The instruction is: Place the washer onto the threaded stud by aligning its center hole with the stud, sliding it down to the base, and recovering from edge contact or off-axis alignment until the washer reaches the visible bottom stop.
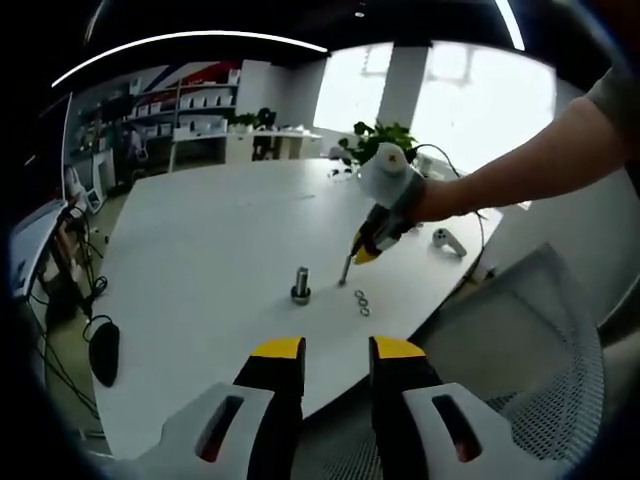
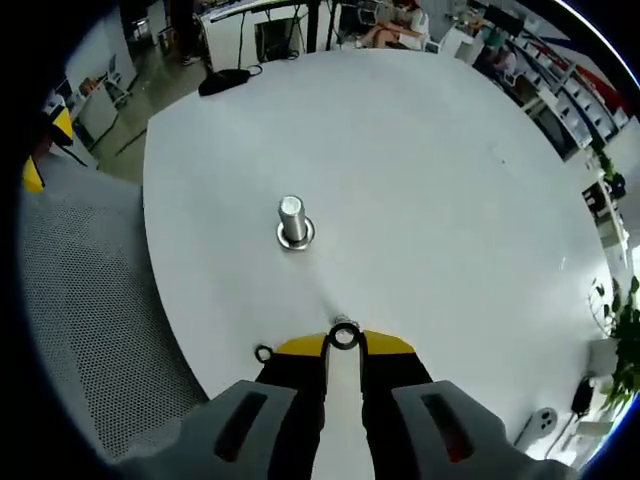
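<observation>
A short threaded steel stud [image 1: 301, 285] [image 2: 293, 222] stands upright on a wide base on the white round table [image 1: 200, 260] [image 2: 420, 180]. My right gripper [image 2: 343, 345] is shut on a small steel washer [image 2: 344, 335], pinched at its yellow tips, nearer than the stud and a little to its right. In the left gripper view the right gripper [image 1: 350, 265] comes in from the right in a person's hand, tips pointing down just right of the stud. My left gripper [image 1: 338, 352] hangs open near the table's edge, with nothing between its fingers.
Two spare washers [image 1: 362, 303] lie right of the stud; one loose washer [image 2: 264, 353] lies beside my right jaw. A white handheld controller [image 1: 447, 240] and a plant [image 1: 378, 140] sit at the far side. A grey mesh chair [image 1: 540, 370] [image 2: 80, 300] stands by the table edge.
</observation>
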